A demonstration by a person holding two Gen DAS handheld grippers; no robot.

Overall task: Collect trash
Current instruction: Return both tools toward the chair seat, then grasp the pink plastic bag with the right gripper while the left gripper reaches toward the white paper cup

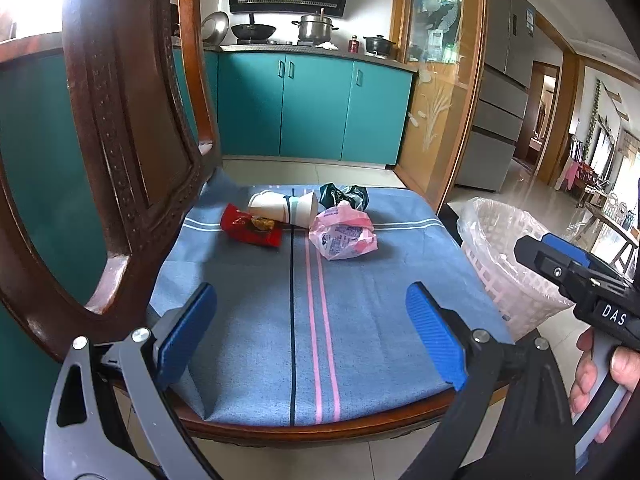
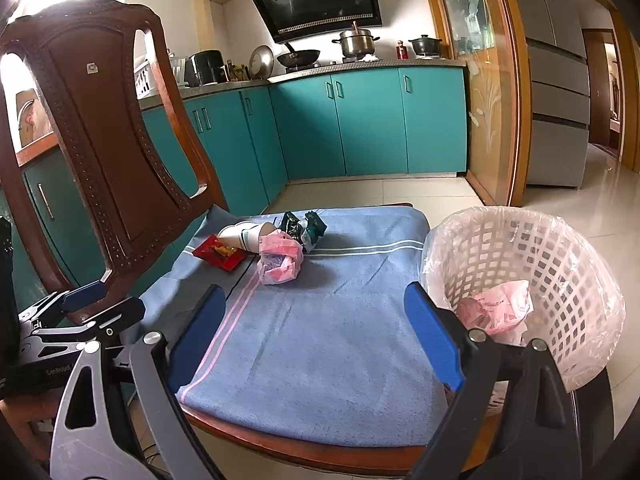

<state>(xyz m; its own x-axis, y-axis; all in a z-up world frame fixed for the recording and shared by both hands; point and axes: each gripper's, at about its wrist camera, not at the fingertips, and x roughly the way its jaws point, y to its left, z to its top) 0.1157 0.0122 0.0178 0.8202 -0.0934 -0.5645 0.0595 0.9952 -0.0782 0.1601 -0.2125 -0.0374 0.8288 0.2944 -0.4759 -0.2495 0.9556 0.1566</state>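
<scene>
A wooden chair (image 2: 100,128) with a blue towel (image 2: 320,340) over its seat holds a small cluster of trash at the far side, near the backrest. The cluster has paper cups (image 2: 246,236) lying on their sides, a flat red wrapper (image 2: 220,256) beside them, a crumpled pink bag (image 2: 280,264), and a dark green packet (image 2: 302,228) just behind it.

A white bin (image 2: 560,280) with a clear liner stands just beside the seat on the right. One pink bag already lies inside.

Both tools hover over the near edge of the seat. The left gripper (image 1: 312,332) and the right gripper (image 2: 316,336) each have jaws spread wide, holding nothing.

Everything looks light. The pink bag is probably soft and slippery — best pinched at a raised fold. The cups would likely crush, so take one gently at the rim. The red wrapper lies flat — its edge seems the only hold.
</scene>
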